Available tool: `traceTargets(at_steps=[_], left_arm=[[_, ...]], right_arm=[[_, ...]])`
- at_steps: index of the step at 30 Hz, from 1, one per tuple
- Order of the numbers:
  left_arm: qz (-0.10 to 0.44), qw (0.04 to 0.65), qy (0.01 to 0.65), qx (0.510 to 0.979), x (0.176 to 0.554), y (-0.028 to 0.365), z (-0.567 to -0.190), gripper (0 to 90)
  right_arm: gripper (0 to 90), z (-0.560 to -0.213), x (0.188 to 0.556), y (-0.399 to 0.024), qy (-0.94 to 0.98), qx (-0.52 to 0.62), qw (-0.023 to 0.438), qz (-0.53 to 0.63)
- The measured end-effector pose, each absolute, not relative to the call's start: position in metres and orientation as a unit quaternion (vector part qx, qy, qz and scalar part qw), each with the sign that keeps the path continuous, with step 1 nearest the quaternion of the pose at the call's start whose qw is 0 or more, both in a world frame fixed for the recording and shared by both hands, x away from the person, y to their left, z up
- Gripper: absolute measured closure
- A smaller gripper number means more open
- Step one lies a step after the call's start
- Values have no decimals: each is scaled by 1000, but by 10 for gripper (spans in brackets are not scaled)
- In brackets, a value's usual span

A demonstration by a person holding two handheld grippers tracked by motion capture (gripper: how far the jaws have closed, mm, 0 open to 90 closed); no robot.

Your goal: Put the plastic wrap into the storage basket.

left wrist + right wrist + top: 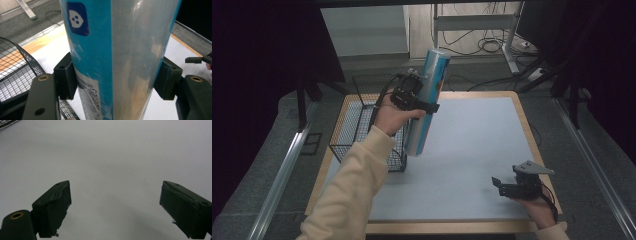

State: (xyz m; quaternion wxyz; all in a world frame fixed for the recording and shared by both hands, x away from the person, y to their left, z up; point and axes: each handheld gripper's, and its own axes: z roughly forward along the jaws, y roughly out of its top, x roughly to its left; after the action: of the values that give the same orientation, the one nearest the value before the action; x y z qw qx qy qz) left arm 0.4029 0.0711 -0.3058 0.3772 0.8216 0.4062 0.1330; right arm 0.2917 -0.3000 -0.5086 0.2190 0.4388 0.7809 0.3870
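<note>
Partly, left gripper [424,106] hides the tube [427,95].

The high view looks forward and down over the whole bench [472,150]. The left gripper view sits close against the blue tube [120,55], wire basket [15,72] at 9 o'clock. The right gripper view skims the same bench [112,157] nearby.

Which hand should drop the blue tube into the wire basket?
Left. The left claw is already clamped on the blue tube, right beside the wire basket. The right claw rests open at the table's near right corner.
</note>
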Motion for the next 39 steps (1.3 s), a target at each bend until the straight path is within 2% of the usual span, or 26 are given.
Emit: traceTargets(at_steps=[21,39], left_arm=[[155,383,425,805,419,95,-285,320],[184,374,461,783,425,143,-288,320]], right_arm=[[104,-509,291,-300,782,440,217,385],[104,-509,291,-300,780,441,219,385]])
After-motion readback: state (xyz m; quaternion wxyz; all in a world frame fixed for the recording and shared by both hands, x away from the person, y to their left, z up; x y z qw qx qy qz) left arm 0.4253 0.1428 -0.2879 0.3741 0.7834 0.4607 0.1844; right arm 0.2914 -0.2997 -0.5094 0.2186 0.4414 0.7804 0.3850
